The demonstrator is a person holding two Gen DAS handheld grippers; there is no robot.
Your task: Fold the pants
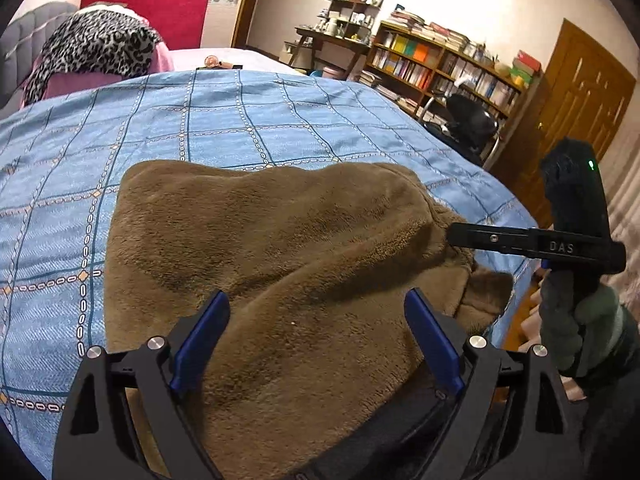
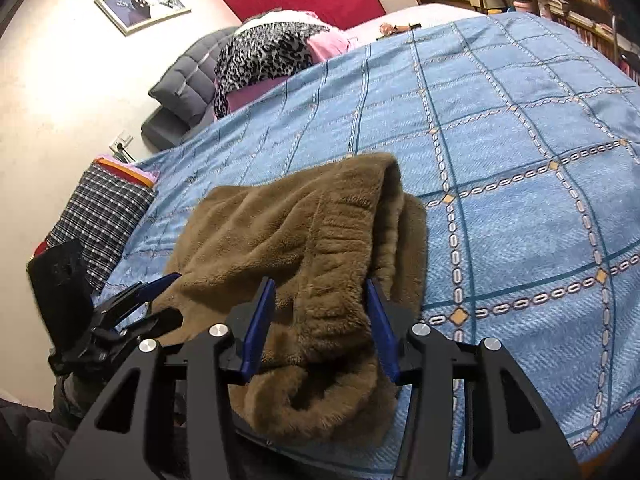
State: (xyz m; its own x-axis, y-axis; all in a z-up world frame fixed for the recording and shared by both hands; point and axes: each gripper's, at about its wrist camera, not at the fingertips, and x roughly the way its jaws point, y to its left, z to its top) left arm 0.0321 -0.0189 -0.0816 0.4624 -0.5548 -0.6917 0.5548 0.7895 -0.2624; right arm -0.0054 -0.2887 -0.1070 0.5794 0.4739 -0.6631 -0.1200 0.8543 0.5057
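Brown fleece pants (image 1: 280, 248) lie folded in a thick bundle on the blue checked bedspread (image 1: 200, 120), near the bed's front edge. My left gripper (image 1: 316, 308) is open, its blue pads straddling the near part of the pants. My right gripper (image 2: 320, 296) is open too, with the bunched waistband end of the pants (image 2: 312, 240) between its pads. The right gripper also shows side-on in the left wrist view (image 1: 452, 236), touching the pants' right edge. The left gripper shows in the right wrist view (image 2: 160, 296) at the pants' left edge.
A leopard-print and pink pile (image 1: 96, 48) and a grey headboard (image 2: 184, 76) sit at the far end of the bed. A plaid cloth (image 2: 100, 216) hangs at the bed's left side. Bookshelves (image 1: 440, 64), an office chair (image 1: 468, 120) and a wooden door (image 1: 580, 112) stand to the right.
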